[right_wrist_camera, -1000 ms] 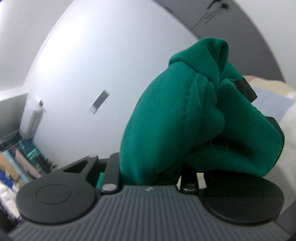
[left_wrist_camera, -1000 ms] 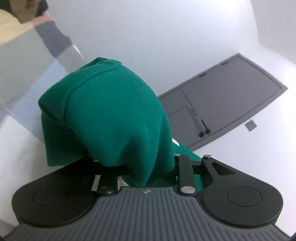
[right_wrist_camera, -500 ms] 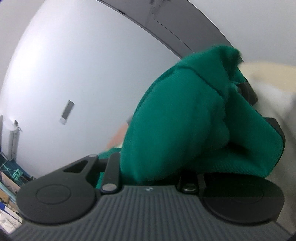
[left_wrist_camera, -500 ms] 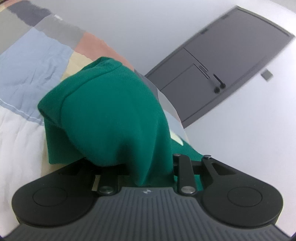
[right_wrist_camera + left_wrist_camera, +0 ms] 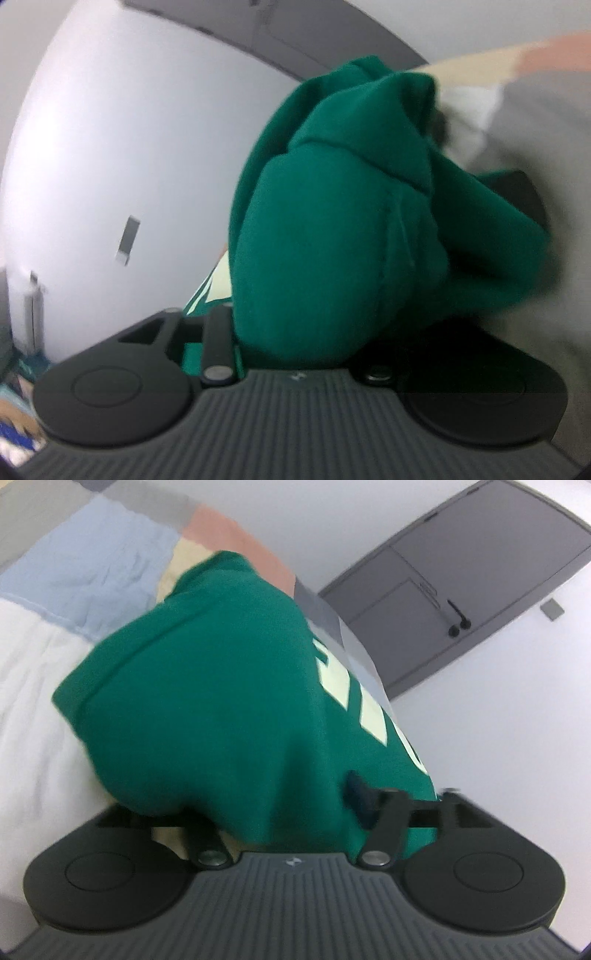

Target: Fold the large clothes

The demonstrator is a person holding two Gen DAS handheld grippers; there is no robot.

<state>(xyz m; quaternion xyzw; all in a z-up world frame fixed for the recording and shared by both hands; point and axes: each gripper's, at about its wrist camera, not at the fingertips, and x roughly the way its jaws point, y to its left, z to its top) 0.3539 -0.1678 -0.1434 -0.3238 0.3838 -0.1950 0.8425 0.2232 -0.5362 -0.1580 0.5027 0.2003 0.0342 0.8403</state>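
As you lower the fold, read the scene like this:
Sweatshirt (image 5: 207,709): green, bunched over both tools; it has come down from the white wall to just above the bed.
Lettering (image 5: 354,705): pale print now showing on the door side of the sweatshirt.
Left gripper (image 5: 291,812): jaws have just been opening, cloth between them; whether they have let go, you cannot tell.
Right gripper (image 5: 314,332): the same, opening less far.
Bed (image 5: 85,568): patchwork cover under the sweatshirt.
Door (image 5: 461,590): grey, beyond the bed.
Meaning: this fold looks ready to be laid down.
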